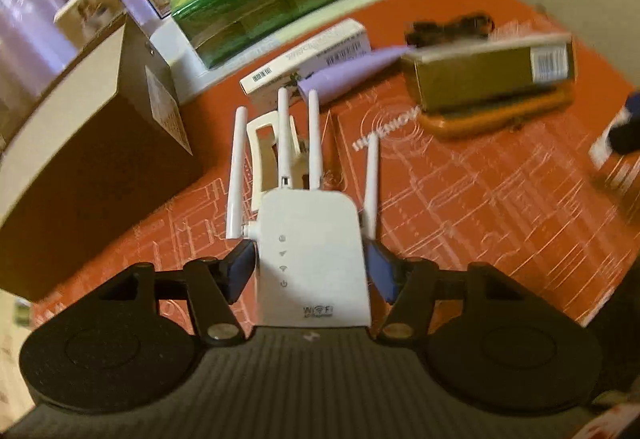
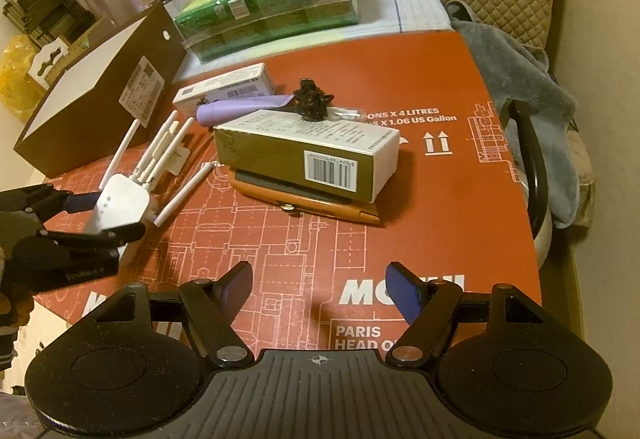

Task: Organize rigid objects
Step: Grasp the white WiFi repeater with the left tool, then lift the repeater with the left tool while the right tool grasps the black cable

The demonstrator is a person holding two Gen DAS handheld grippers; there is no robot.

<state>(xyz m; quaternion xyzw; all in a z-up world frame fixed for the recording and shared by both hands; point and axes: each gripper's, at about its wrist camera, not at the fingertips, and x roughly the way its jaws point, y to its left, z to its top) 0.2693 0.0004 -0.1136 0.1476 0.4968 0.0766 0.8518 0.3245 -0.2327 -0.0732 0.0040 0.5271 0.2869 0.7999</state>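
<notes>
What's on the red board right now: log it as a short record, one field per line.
surface: red printed board
left gripper: closed on WiFi extender, its antennas pointing away
right gripper: open, holding nothing
centre: gold-and-white box lying on orange case
behind: purple tube, small white box
left edge: brown carton

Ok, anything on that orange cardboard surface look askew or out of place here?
Yes: the gold and white box sits crookedly on a flat orange case, overhanging it, with a black tangle on its far end. The left hand-held gripper holds the WiFi repeater, antennas splayed unevenly.
</notes>
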